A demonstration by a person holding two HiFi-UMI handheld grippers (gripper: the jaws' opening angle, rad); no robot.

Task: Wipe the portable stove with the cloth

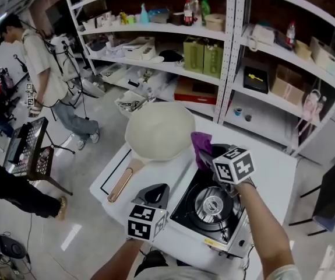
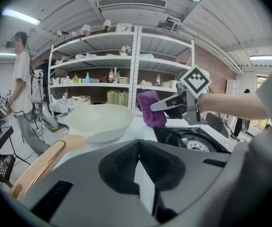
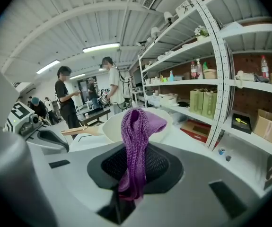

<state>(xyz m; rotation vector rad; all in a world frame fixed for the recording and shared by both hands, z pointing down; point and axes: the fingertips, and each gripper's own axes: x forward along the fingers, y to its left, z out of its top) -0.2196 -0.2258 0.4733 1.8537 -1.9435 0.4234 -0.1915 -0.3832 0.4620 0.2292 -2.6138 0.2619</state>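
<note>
- White metal shelving (image 1: 231, 51), crowded with boxes, bottles and bins, lined the brick-walled workroom, where a person in a pale shirt (image 1: 42, 69) stood on the grey floor well apart from the work.
- A white table (image 1: 272, 162) stood in front of the shelves and carried everything needed for the job.
- A black-and-silver portable gas stove (image 1: 190, 209) sat at the table's near edge, its round burner uncovered, probably so the top could be reached.
- A cream-white frying pan with a wooden handle (image 1: 158, 130) lay beside the stove on its far left, apparently set aside to leave that top free.
- The right gripper (image 3: 128, 188) was clamped on the cloth and hung over the stove's far edge, seemingly poised to bring it down for a wipe.
- The left gripper (image 2: 143, 174), jaws together on nothing, hovered by the stove's near left corner, perhaps ready to steady it.
- A purple knitted cloth (image 3: 135, 145) drooped in a bunched fold from the right jaws, not visibly touching the stove.
</note>
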